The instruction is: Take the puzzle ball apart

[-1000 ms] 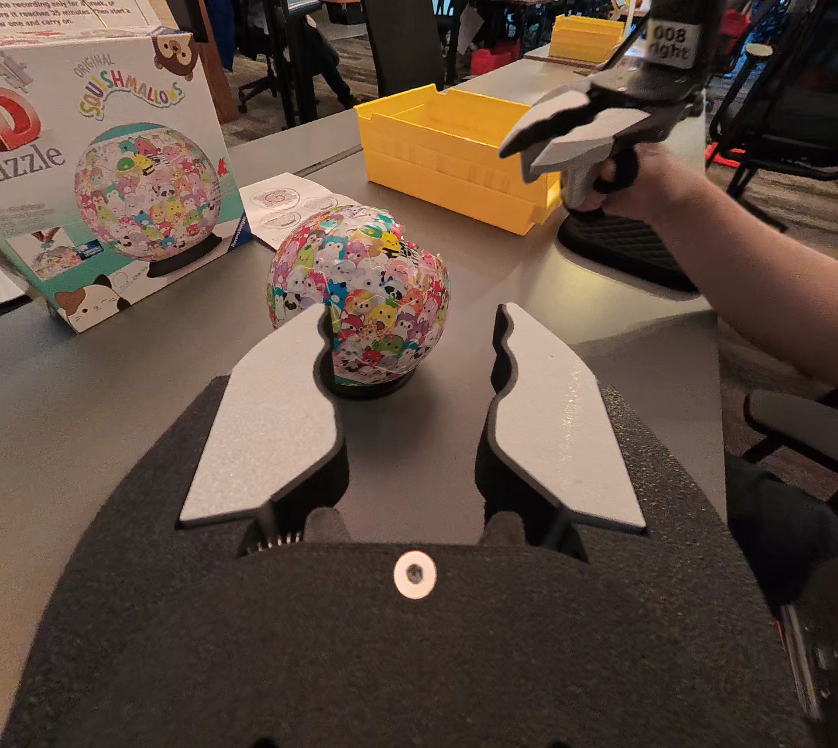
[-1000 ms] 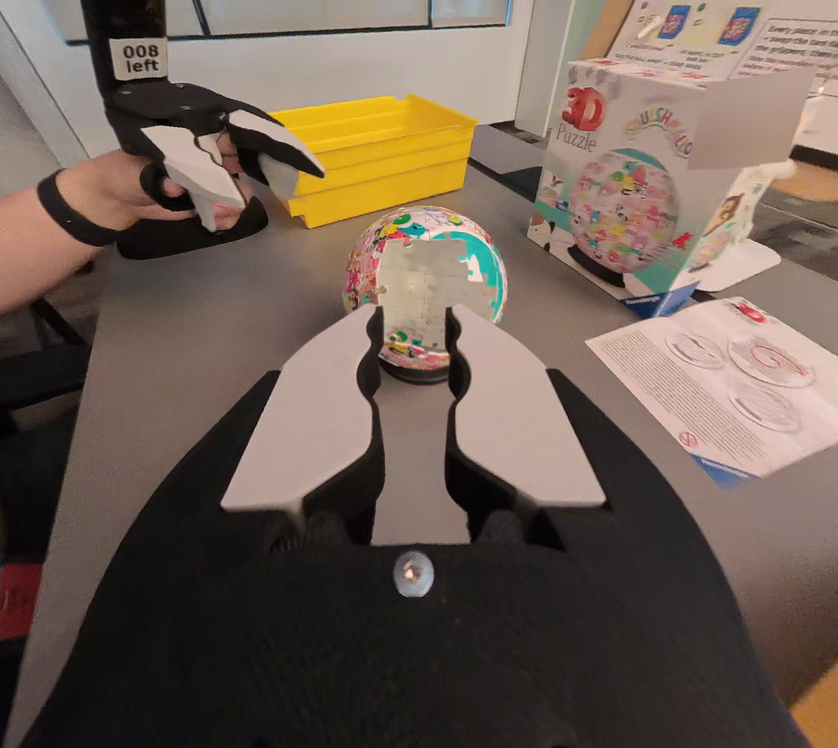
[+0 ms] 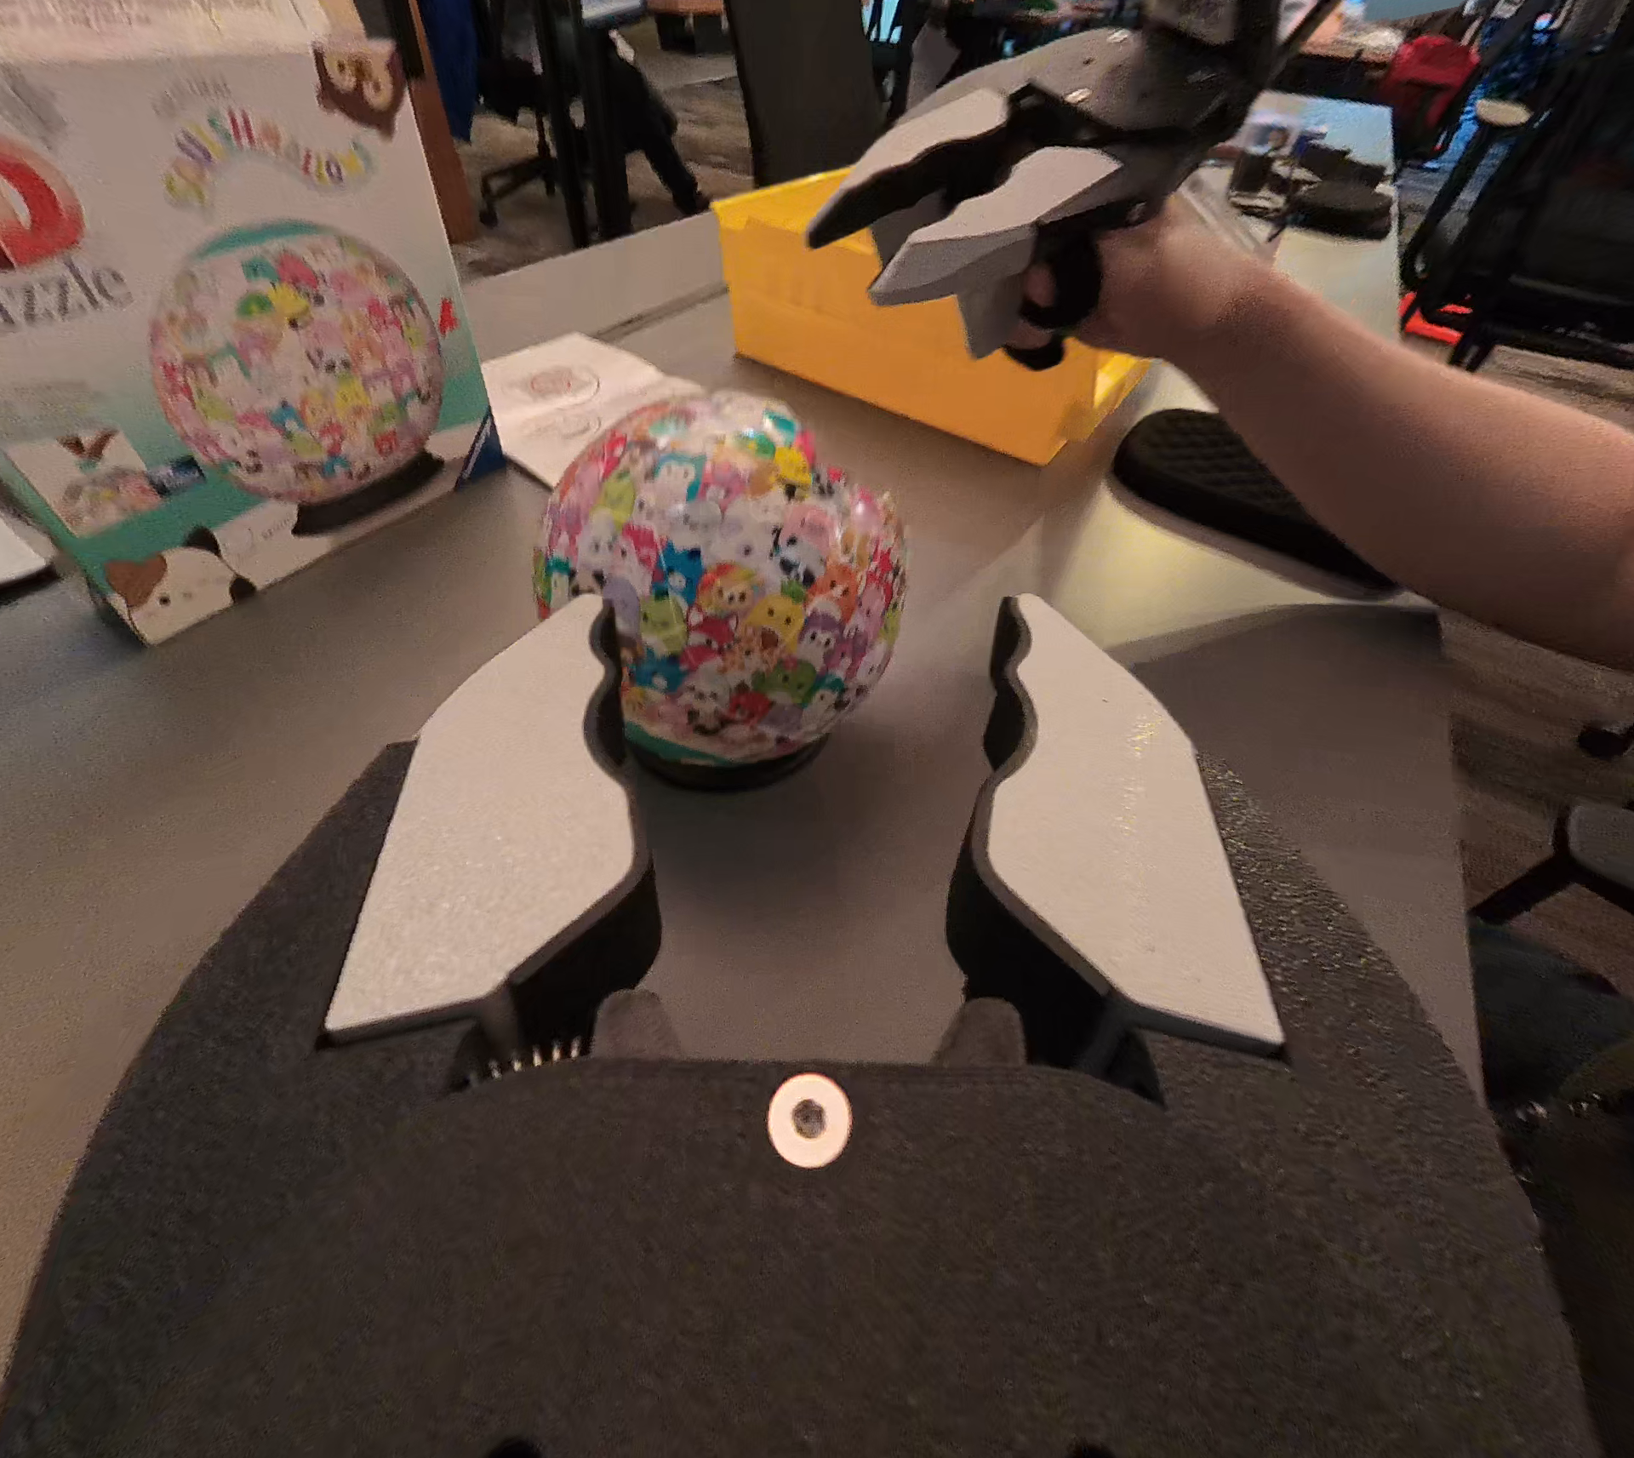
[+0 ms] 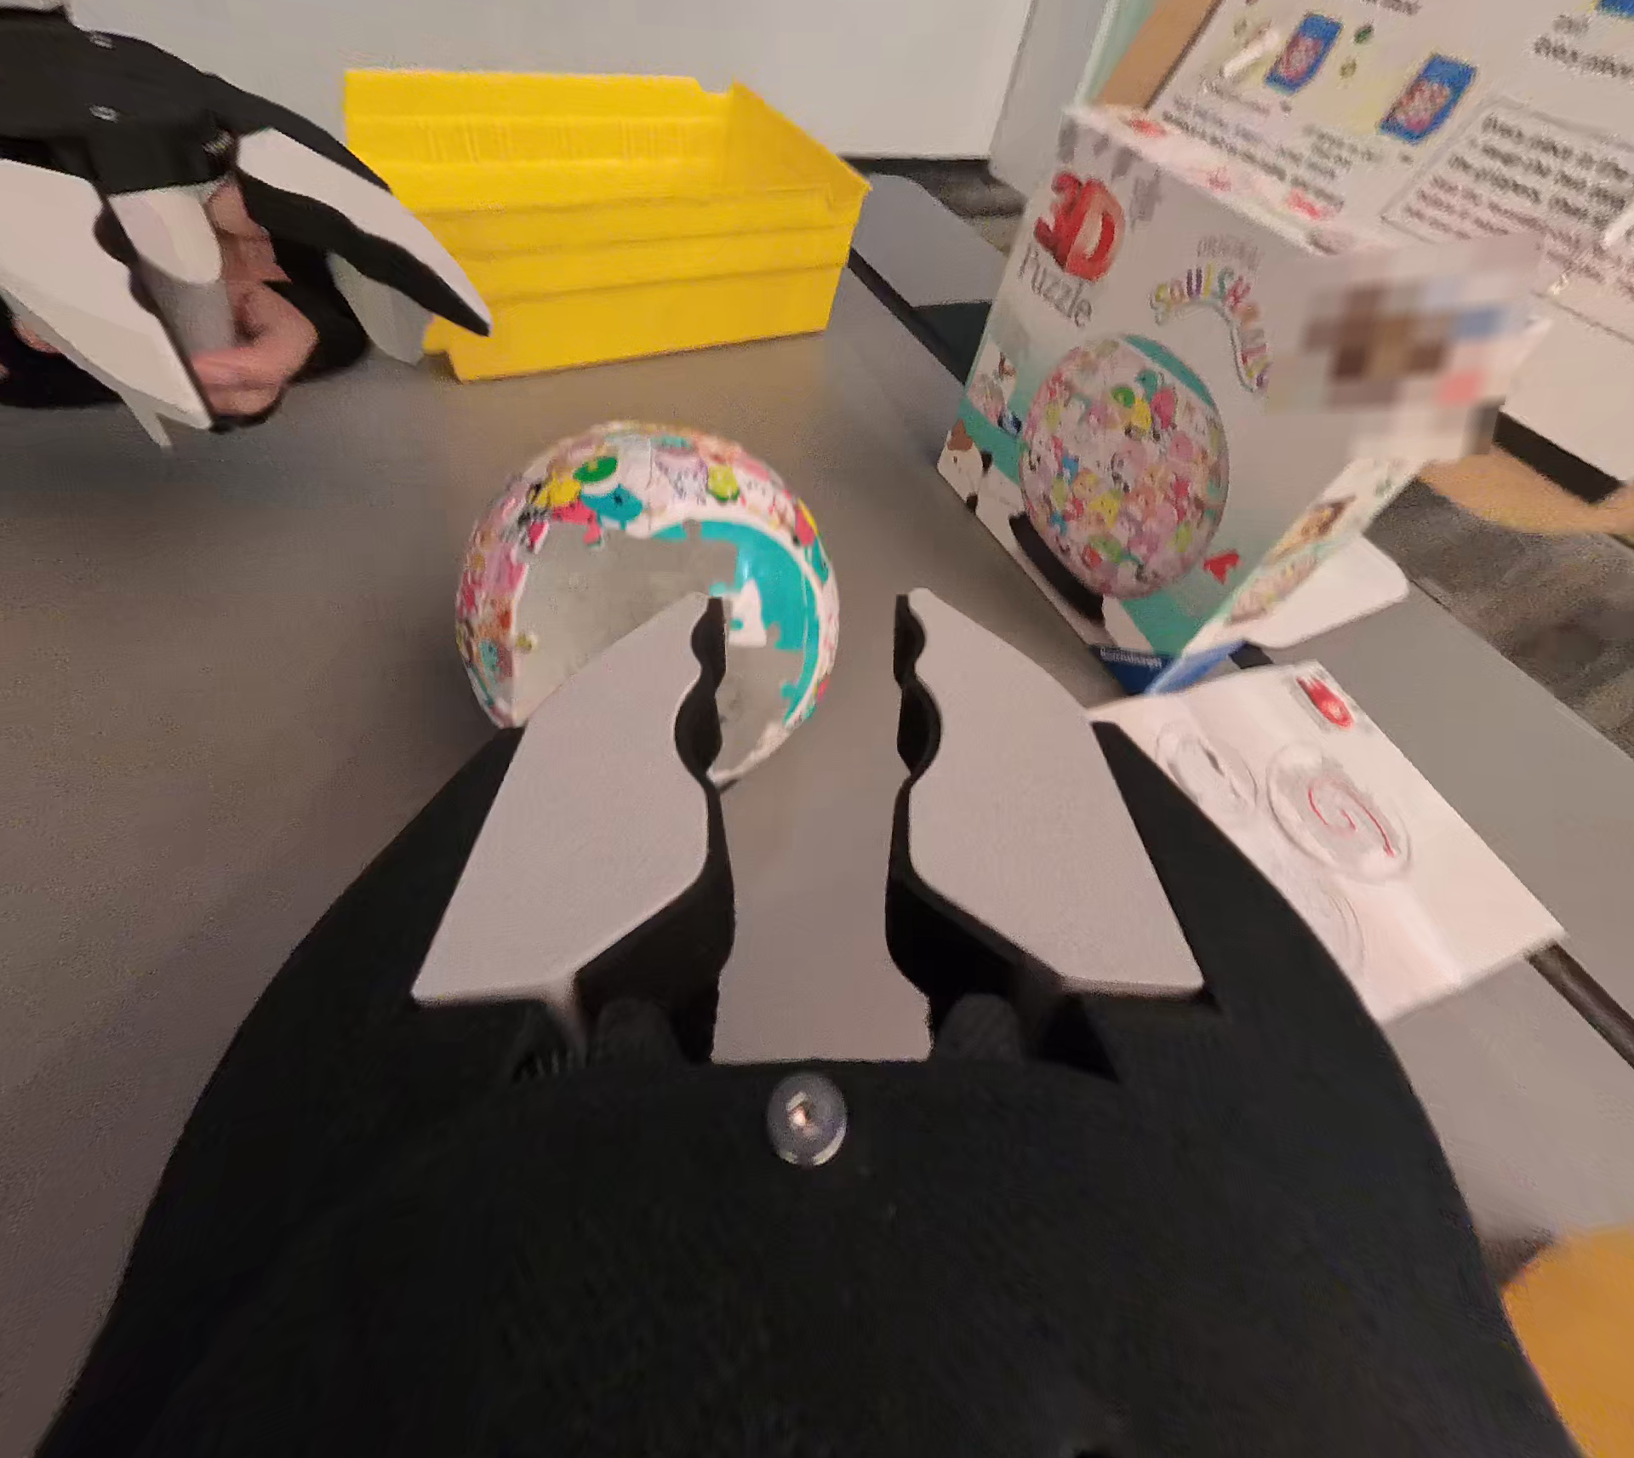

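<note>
- Between the fingers of the left gripper point(image 3: 800, 673): spread wide, nothing held. The puzzle ball point(image 3: 721, 575) sits just past the tips, toward the left finger, on a dark stand point(image 3: 725, 770) that likely stops it rolling.
- Ahead of the right gripper point(image 4: 805, 646): fingers parted, narrower gap, empty. Same ball beyond its left fingertip; this side shows a large hole in the shell, pieces missing, grey inside visible.
- My read: both grippers face the ball from opposite sides, probably so one can steady it while the other picks at the hole's edge.
- Right of the right fingers: paper leaflet point(image 4: 1309, 823) flat on the grey table point(image 4: 221, 664), clear of the work.
- Farther right: puzzle box point(image 4: 1141, 460) standing upright.
- Beyond the ball: stacked yellow bins point(image 4: 619, 213), plausibly for loose pieces; none visible in them.
</note>
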Demonstrator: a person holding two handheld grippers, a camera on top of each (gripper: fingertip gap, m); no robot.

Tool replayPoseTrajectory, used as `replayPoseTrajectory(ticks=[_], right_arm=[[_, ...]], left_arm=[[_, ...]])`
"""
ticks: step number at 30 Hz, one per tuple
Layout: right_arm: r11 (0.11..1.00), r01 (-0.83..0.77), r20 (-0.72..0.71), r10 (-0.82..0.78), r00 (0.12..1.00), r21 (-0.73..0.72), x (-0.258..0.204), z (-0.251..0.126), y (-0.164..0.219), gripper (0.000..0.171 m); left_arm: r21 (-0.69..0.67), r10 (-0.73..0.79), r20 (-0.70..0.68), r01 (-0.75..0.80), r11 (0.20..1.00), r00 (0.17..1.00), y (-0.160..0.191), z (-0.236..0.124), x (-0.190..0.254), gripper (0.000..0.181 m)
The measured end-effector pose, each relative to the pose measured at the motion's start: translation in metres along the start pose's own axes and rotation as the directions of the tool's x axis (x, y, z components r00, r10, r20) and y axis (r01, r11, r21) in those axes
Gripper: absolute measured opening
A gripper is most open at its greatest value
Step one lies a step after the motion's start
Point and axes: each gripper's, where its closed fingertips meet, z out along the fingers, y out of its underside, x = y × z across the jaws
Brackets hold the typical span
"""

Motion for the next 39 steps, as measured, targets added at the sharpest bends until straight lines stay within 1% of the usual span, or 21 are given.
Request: replayPoseTrajectory(ticks=[2,5,6,7,8,10,11,13,15,18,20,21,22,24,26,28,29,32,35,37,39], right_arm=[[0.997,-0.045,0.039,0.043,0.998,0.057,0.003,0.005,-0.003,0.037],[0.967,-0.159,0.018,0.159,0.987,0.199,0.009,0.007,-0.001,0.035],[0.959,-0.197,0.009,0.199,0.98,0.203,0.01,0.008,0.002,0.033],[0.961,-0.2,0.016,0.201,0.979,0.189,0.007,0.009,0.004,0.033],[0.971,-0.176,0.023,0.174,0.984,0.164,0.004,0.009,0.007,0.033],[0.986,-0.134,0.019,0.133,0.991,0.094,0.002,0.009,0.016,0.033],[0.989,-0.127,0.028,0.126,0.992,0.071,0.001,0.01,0.018,0.033],[0.99,-0.124,0.04,0.122,0.992,0.06,-0.002,0.011,0.019,0.033],[0.993,-0.101,0.02,0.1,0.995,0.066,-0.003,0.011,0.019,0.033],[0.995,-0.021,-0.02,0.023,1.0,0.097,-0.004,0.012,0.014,0.033],[0.993,0.019,-0.009,-0.018,1.0,0.119,-0.011,0.011,0.009,0.033],[0.99,0.033,0.0,-0.034,0.999,0.134,-0.016,0.011,0.006,0.033],[0.988,0.051,-0.002,-0.051,0.999,0.146,-0.019,0.012,0.004,0.033],[0.983,0.119,-0.044,-0.114,0.992,0.137,-0.021,0.017,0.007,0.032],[0.97,0.214,-0.101,-0.202,0.974,0.116,-0.021,0.023,0.012,0.032],[0.959,0.267,-0.134,-0.253,0.958,0.092,-0.022,0.03,0.018,0.032],[0.957,0.276,-0.16,-0.26,0.952,0.085,-0.02,0.032,0.02,0.031],[0.958,0.274,-0.168,-0.258,0.952,0.086,-0.021,0.038,0.021,0.03],[0.946,0.318,-0.224,-0.296,0.929,0.069,-0.015,0.038,0.022,0.028],[0.939,0.337,-0.213,-0.317,0.924,0.063,-0.019,0.04,0.023,0.027],[0.939,0.338,-0.194,-0.322,0.927,0.058,-0.023,0.044,0.025,0.027]], left_arm=[[-0.01,0.028,-0.031,-0.028,1.0,0.999,-0.014,0.001,0.003,0.085],[-0.032,0.17,-0.046,-0.171,0.985,0.984,-0.039,0.006,0.001,0.084],[-0.037,0.216,-0.059,-0.218,0.975,0.975,-0.049,0.008,-0.001,0.084],[-0.043,0.251,-0.074,-0.254,0.966,0.965,-0.06,0.011,-0.003,0.082],[-0.03,0.273,-0.095,-0.277,0.96,0.957,-0.075,0.014,-0.004,0.08],[0.012,0.286,-0.192,-0.29,0.957,0.939,-0.101,0.021,0.001,0.079],[0.017,0.289,-0.247,-0.294,0.956,0.925,-0.109,0.024,0.005,0.079],[0.014,0.319,-0.272,-0.328,0.945,0.908,-0.117,0.035,0.0,0.078],[-0.024,0.332,-0.281,-0.352,0.936,0.9,-0.111,0.044,-0.007,0.079],[-0.08,0.308,-0.318,-0.349,0.934,0.897,-0.085,0.053,-0.013,0.081],[-0.151,0.283,-0.325,-0.345,0.926,0.902,-0.07,0.059,-0.022,0.086],[-0.163,0.261,-0.334,-0.328,0.93,0.906,-0.068,0.062,-0.023,0.087],[-0.157,0.241,-0.375,-0.317,0.935,0.895,-0.066,0.062,-0.018,0.087],[-0.172,0.219,-0.439,-0.321,0.931,0.871,-0.059,0.065,-0.01,0.09],[-0.208,0.22,-0.432,-0.334,0.919,0.875,-0.049,0.072,-0.017,0.094],[-0.237,0.163,-0.463,-0.298,0.925,0.872,-0.041,0.075,-0.016,0.093],[-0.247,0.127,-0.48,-0.272,0.93,0.868,-0.038,0.076,-0.015,0.093],[-0.296,0.055,-0.512,-0.236,0.926,0.857,-0.029,0.075,-0.013,0.094],[-0.284,0.062,-0.518,-0.239,0.929,0.853,-0.029,0.076,-0.012,0.094],[-0.266,0.061,-0.527,-0.233,0.935,0.847,-0.032,0.078,-0.011,0.093],[-0.28,0.055,-0.527,-0.235,0.931,0.848,-0.03,0.079,-0.012,0.093]])
